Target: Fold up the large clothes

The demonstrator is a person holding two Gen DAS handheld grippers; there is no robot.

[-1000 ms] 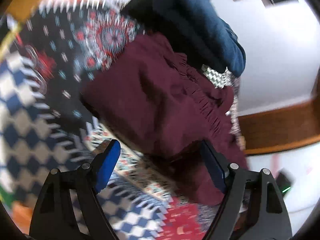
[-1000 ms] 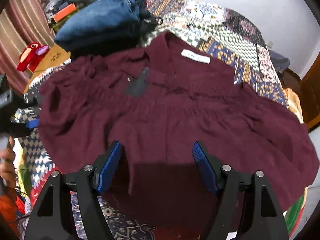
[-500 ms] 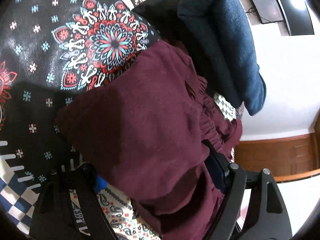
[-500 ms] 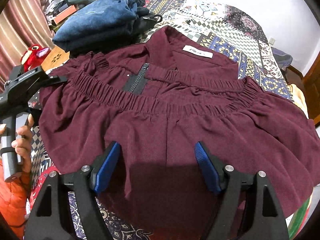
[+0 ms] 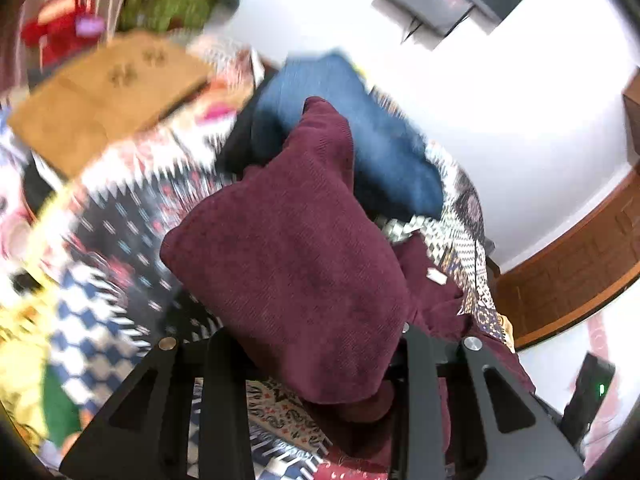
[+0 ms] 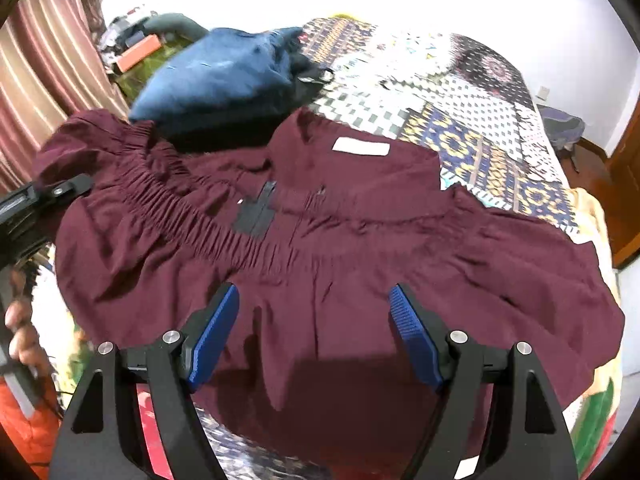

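Since a second ago, the left edge of the maroon garment on the patchwork bedspread has been clamped and lifted by the left gripper, so the fold seems begun, while the right gripper is held wide apart above it.

A dark maroon garment lies spread flat on a patchwork bedspread, its gathered elastic band, black zipper and white label facing up. Its left corner is lifted, bunched.

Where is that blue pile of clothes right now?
In the right wrist view, the blue pile sits upper left on the quilt, just behind the maroon garment.
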